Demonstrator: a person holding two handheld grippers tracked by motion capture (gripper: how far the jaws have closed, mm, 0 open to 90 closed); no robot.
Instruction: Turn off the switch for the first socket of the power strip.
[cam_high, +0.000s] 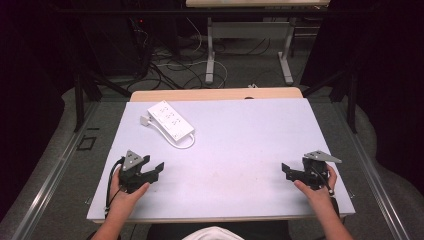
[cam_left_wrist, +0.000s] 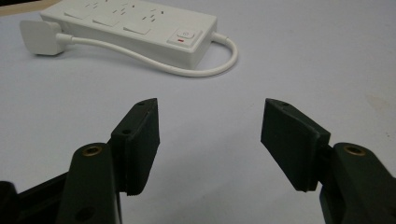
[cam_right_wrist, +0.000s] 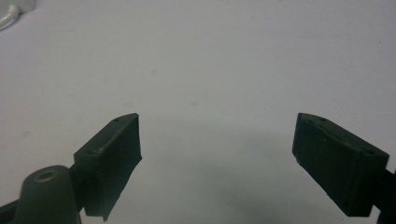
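Two grippers, left gripper (cam_left_wrist: 210, 135) and right gripper (cam_right_wrist: 217, 163), both gape empty, and we risk dragging the power strip (cam_left_wrist: 135, 25) by its looped cord (cam_left_wrist: 205, 70).

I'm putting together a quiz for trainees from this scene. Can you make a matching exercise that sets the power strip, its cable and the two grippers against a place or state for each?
Things:
1. power strip
2. cable
3. left gripper
4. right gripper

Places or states:
A. jaws apart, nothing between them, over the bare table at its near right
B. white, curves in a loop out of the switch end
C. jaws apart, nothing between them, pointing toward the power strip
D. lies flat at the far left of the table, sockets up

Pairs: 1-D, 2-B, 3-C, 4-A
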